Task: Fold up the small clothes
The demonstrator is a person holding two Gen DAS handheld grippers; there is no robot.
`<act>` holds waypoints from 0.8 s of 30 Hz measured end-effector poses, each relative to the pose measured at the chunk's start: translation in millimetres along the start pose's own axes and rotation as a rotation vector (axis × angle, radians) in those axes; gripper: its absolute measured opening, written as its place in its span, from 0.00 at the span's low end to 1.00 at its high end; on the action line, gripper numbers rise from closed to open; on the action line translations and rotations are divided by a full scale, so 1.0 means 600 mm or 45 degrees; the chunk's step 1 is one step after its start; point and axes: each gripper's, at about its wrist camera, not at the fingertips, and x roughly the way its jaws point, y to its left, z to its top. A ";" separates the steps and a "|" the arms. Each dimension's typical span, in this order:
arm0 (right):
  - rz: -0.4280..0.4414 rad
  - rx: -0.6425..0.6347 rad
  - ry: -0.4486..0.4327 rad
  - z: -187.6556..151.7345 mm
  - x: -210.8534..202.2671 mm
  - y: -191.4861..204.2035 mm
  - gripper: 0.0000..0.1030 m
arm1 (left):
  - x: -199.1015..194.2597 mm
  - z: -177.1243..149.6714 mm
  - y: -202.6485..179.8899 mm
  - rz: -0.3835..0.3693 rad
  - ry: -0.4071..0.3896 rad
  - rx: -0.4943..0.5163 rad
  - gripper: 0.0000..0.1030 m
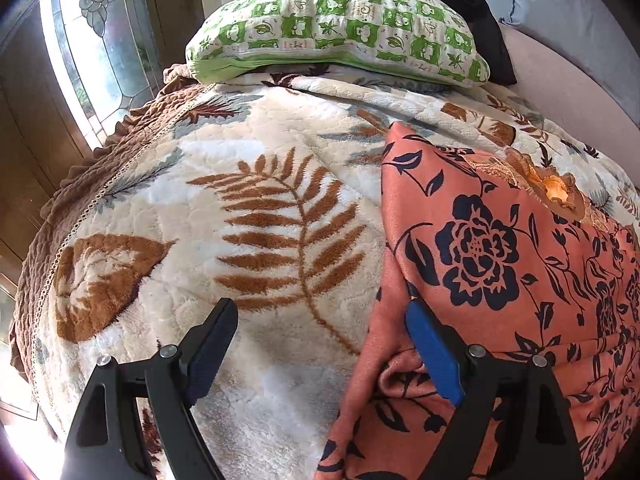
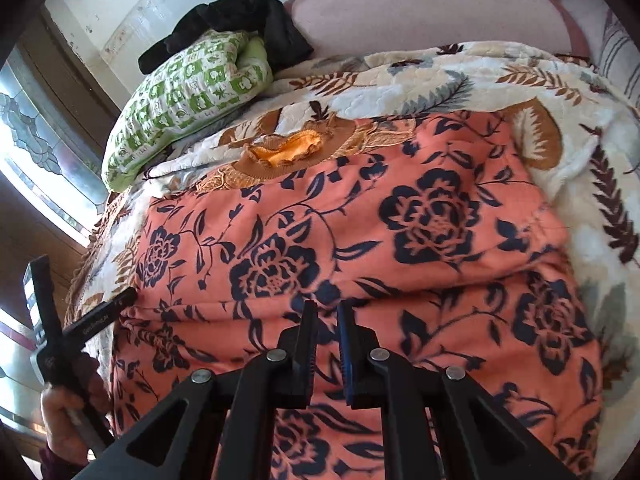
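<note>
Orange garment (image 2: 360,240) with navy roses lies rumpled on the bed's leaf-print blanket (image 1: 240,220). Left gripper (image 1: 320,320) gapes wide at its edge. Right gripper (image 2: 326,320) hovers above it, jaws narrow, gripping nothing.

garment (image 2: 400,220): matt soft cloth | blanket (image 1: 248,208): fluffy plush fleece
</note>
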 end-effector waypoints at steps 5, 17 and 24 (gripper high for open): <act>-0.052 0.025 -0.009 -0.062 -0.085 -0.090 0.12 | -0.034 -0.026 0.035 -0.029 -0.030 -0.001 0.85; 0.031 0.312 -0.157 -0.175 -0.185 -0.230 0.85 | -0.124 -0.159 0.132 -0.203 0.039 -0.112 0.85; 0.108 0.380 -0.194 -0.171 -0.189 -0.244 0.85 | -0.154 -0.223 0.114 -0.352 0.082 -0.092 0.83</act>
